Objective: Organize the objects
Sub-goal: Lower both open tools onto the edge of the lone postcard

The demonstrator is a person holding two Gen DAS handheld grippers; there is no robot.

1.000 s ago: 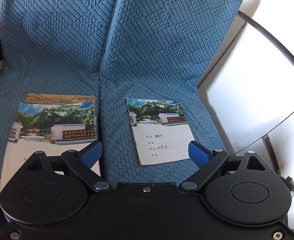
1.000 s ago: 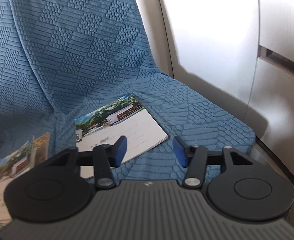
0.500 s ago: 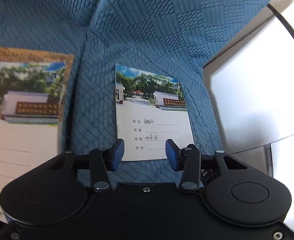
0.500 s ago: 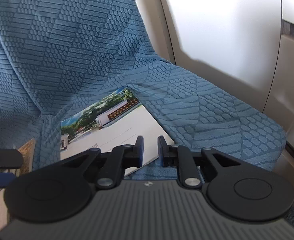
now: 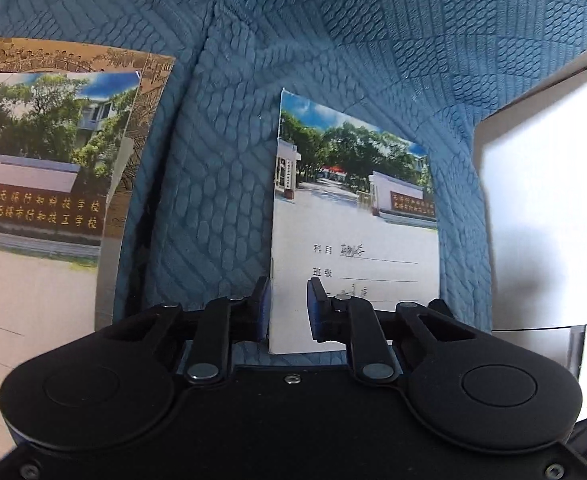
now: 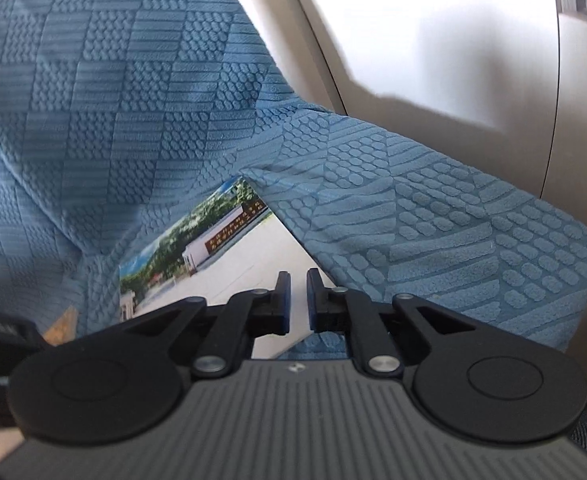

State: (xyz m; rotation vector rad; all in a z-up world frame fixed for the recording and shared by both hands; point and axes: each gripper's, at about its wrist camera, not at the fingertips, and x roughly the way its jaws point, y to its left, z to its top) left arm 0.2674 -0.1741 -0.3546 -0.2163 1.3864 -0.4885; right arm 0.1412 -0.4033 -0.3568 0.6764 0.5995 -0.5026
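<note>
Blue textured fabric covers the seat where the small notebook lies flat, near a larger stack of notebooks across the cushion seam, probably awaiting gathering into one pile. The left gripper has just been closing over the notebook's near corner, jaws narrowed, pads not visibly pressing it. The right gripper hovers nearly clenched and empty at its opposite edge, beside a pale wall panel.

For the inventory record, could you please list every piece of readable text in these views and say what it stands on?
"无锡行知科技学校" and "无锡市行知技工学校": wall sign in the cover photo of the left notebook.
"科目" and "班级": form labels on the right notebook.
Handwriting beside those labels: illegible.
Wall sign in its cover photo: too small to read.
Brown booklet beneath the left notebook: no readable text.
</note>
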